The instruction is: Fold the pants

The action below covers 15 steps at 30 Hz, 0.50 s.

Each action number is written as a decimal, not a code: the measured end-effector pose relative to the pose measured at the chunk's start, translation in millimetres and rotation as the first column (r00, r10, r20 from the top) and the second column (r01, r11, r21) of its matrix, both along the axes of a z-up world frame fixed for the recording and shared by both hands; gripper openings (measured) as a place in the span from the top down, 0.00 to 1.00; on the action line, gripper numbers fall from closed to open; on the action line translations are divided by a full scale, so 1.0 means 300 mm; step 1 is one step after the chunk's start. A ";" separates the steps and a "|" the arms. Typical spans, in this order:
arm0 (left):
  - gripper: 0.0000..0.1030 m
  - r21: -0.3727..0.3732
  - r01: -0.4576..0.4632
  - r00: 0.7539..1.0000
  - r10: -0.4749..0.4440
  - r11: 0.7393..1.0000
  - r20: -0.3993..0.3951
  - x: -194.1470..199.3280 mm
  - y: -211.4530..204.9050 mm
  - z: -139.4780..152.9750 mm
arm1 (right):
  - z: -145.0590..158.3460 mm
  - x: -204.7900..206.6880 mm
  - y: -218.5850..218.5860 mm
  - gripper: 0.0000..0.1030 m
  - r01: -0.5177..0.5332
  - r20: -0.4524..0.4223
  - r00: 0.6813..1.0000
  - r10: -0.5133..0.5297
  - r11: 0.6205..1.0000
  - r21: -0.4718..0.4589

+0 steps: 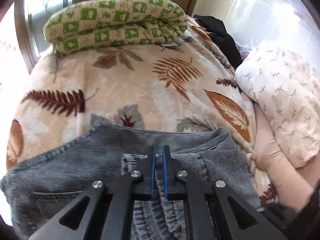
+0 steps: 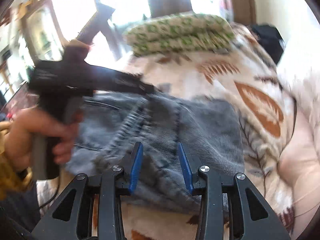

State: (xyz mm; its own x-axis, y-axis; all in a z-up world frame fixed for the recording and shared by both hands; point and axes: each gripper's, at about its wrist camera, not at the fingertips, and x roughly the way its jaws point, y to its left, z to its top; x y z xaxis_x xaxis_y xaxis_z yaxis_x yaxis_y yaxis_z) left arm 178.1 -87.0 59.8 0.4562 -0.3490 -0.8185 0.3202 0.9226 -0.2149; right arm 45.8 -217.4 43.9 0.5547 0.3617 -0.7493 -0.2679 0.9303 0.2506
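Grey corduroy pants (image 1: 80,166) lie folded on a leaf-patterned blanket (image 1: 124,88) on the bed. My left gripper (image 1: 159,150) sits over the pants with its blue pads nearly together, pinching a strip of the fabric near the top edge. The pants also show in the right wrist view (image 2: 200,128), which is blurred. My right gripper (image 2: 161,147) is open above the pants' near edge, holding nothing. The left gripper (image 2: 148,92) appears there too, held by a hand (image 2: 34,132) at the left, its tips on the pants' far edge.
A folded green-and-cream checked quilt (image 1: 116,24) lies at the far end of the bed. A cream pillow (image 1: 284,92) with small sprigs sits at the right, with black clothing (image 1: 220,32) behind it. Bright windows lie beyond.
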 end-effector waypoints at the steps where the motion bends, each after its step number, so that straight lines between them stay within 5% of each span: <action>1: 0.92 0.007 0.003 1.000 -0.003 1.000 -0.007 0.002 -0.006 -0.012 | -0.024 0.000 0.010 0.70 -0.019 -0.033 0.999 0.019 1.000 0.011; 7: 0.90 0.073 0.023 0.999 -0.021 0.997 -0.033 0.002 -0.026 -0.140 | -0.096 -0.053 0.106 0.69 -0.113 -0.069 0.992 0.110 0.992 -0.052; 11: 0.89 0.095 0.034 0.999 -0.033 0.995 -0.017 -0.005 -0.037 -0.131 | -0.102 -0.046 0.094 0.69 -0.117 -0.061 0.992 0.114 0.992 -0.040; 15: 0.85 0.042 0.037 0.998 -0.035 0.998 -0.043 -0.022 0.017 -0.069 | -0.066 -0.042 0.083 0.67 -0.093 -0.070 0.993 0.090 0.995 -0.039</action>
